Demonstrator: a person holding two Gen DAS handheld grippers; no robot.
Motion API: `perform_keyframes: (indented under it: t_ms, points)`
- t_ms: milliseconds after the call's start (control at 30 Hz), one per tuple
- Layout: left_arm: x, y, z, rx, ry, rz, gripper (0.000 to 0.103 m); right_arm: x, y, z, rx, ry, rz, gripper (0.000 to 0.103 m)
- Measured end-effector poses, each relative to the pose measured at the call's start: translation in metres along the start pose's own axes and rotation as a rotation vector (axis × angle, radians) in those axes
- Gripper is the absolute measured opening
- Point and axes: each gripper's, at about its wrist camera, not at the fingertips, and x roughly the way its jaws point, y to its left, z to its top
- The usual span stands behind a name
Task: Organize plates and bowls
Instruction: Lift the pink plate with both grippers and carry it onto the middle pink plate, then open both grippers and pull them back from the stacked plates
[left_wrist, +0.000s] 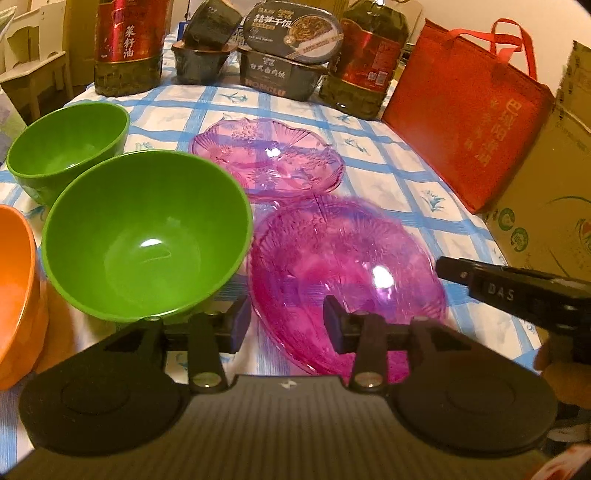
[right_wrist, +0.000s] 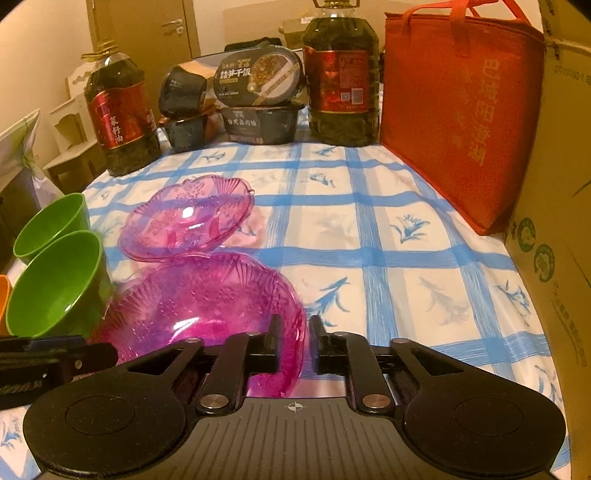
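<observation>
A deep pink glass plate (left_wrist: 351, 266) lies on the checked cloth, and both grippers stand at its rim. My left gripper (left_wrist: 286, 326) is open, with the plate's left rim between its fingers and untouched. At the plate's (right_wrist: 199, 299) right rim, my right gripper (right_wrist: 295, 338) is open too, its pads clear of the glass. A paler pink plate (left_wrist: 269, 158) lies just behind, its edge meeting the near one. To the left stand a near green bowl (left_wrist: 147, 236), a far green bowl (left_wrist: 70, 147) and an orange bowl (left_wrist: 14, 295).
Along the back stand two oil bottles (right_wrist: 122, 122) (right_wrist: 341, 77) and stacked black food containers (right_wrist: 258, 122). A red bag (right_wrist: 461, 122) and a cardboard box (right_wrist: 554, 240) wall off the right side. Bare blue-checked cloth (right_wrist: 388, 240) lies right of the plates.
</observation>
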Motion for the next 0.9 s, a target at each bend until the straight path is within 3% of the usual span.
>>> perform_keyframes:
  t_ms: [67, 467, 900]
  points:
    - [-0.004, -0.001, -0.003, 0.001, -0.004, -0.001, 0.039, -0.004, -0.003, -0.002, 0.026, -0.01, 0.0, 0.048]
    - [-0.044, 0.0, -0.024, -0.032, -0.017, -0.033, 0.04, -0.063, -0.002, -0.029, 0.184, -0.014, -0.025, 0.05]
    - [-0.102, 0.019, -0.056, -0.013, -0.021, -0.029, 0.043, -0.13, 0.043, -0.075, 0.206, 0.037, -0.068, 0.051]
